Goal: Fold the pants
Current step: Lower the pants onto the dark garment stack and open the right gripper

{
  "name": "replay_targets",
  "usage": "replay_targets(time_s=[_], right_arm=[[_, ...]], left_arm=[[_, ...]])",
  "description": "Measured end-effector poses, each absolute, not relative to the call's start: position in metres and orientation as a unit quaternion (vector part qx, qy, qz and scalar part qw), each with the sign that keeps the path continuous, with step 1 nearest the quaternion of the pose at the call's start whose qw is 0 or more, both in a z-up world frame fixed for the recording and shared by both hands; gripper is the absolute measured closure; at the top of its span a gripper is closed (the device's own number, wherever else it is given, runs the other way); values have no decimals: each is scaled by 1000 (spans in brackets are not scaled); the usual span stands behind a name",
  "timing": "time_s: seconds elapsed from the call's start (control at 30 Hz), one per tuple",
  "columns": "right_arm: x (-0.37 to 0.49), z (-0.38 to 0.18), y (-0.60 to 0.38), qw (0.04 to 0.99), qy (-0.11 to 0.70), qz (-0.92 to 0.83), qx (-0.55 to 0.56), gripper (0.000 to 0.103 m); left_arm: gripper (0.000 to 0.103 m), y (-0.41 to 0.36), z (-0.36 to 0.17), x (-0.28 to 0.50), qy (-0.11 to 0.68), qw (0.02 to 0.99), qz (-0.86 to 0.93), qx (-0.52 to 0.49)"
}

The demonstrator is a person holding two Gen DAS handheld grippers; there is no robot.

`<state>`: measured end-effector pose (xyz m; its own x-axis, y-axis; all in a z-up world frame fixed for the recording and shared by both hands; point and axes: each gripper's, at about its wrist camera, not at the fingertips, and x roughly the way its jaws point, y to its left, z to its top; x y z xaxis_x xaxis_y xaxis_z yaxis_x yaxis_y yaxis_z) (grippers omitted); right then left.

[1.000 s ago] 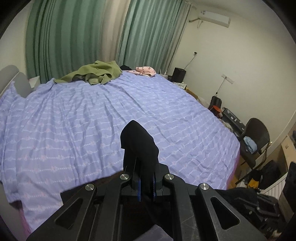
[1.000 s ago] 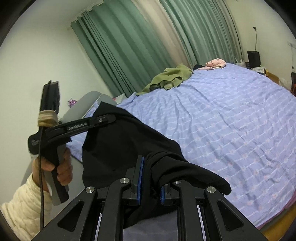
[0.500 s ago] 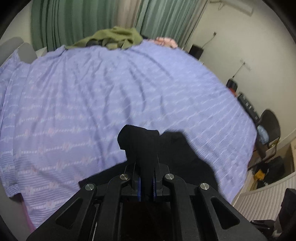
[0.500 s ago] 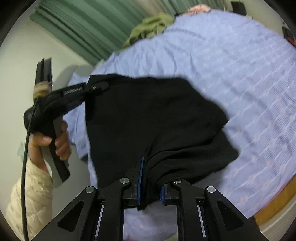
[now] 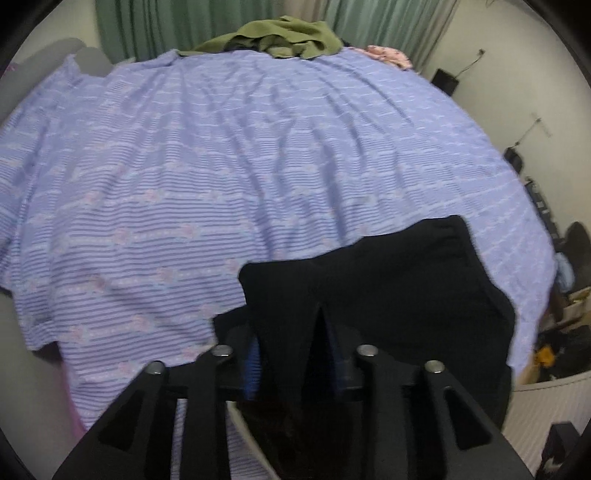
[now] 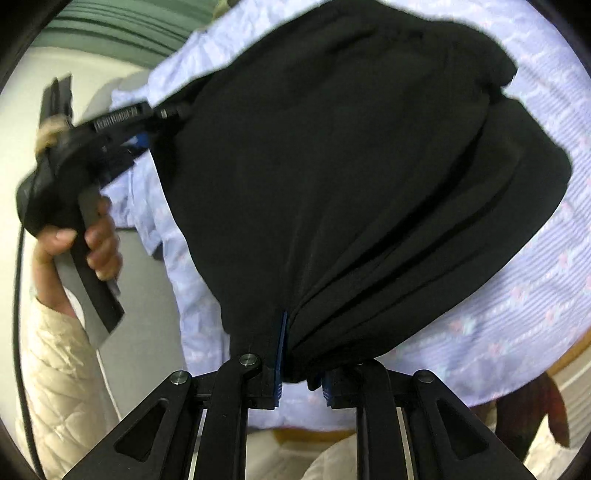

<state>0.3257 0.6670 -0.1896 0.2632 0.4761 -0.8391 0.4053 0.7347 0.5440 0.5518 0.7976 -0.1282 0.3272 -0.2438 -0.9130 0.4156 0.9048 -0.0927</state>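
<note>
A wide bed under a lilac striped cotton sheet point(image 5: 229, 177) fills the room, green pleated curtains point(image 5: 155, 26) behind it. The left tool point(image 5: 291, 354) has its blue-padded fingers parted some way, with a corner of the black knit pants point(image 5: 388, 291) draped between and over them; whether they pinch it cannot be told. The right tool point(image 6: 299, 373) is clamped narrowly on bunched folds of the pants point(image 6: 332, 166), which spread ahead over the sheet's near edge. Only the right view shows the person's left hand point(image 6: 88, 236); only the left shows the crumpled olive garment point(image 5: 284, 37) beyond.
</note>
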Motion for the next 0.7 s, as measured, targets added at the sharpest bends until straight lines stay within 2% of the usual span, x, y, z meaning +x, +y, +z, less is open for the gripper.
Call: replay_targets(time_s=[0.07,0.13,0.2,0.23,0.27,0.4,0.5,0.57,0.63,0.7], right_arm=[[323,-196,672,693,623,24,362,70],[320,-199,675,687,631,24,358,67],[318,-201,677,683,639,35,352,59],[317,-202,677,678,643,41,353,52],[313,-203,677,670,650,51,356,50],[300,-196,672,661,654,88,356,50],[292,-170,653,704,628,103,316,49],[282,-146,626,747,593,100,284,36],[272,-120,594,789,554,96,248,28],[262,-97,561,822,519,88,218,22]], left_arm=[[61,798,-126,550,534,821,-176,102],[43,799,-120,545,516,836,-131,136],[39,802,-115,539,503,844,-102,153],[38,805,-112,535,500,847,-83,161],[36,808,-108,530,494,851,-66,163],[31,823,-85,501,482,866,-25,132],[26,824,-64,462,471,877,-11,96],[26,820,-47,433,463,882,0,85],[18,810,-33,403,449,890,16,83],[15,794,-19,367,431,898,37,79]])
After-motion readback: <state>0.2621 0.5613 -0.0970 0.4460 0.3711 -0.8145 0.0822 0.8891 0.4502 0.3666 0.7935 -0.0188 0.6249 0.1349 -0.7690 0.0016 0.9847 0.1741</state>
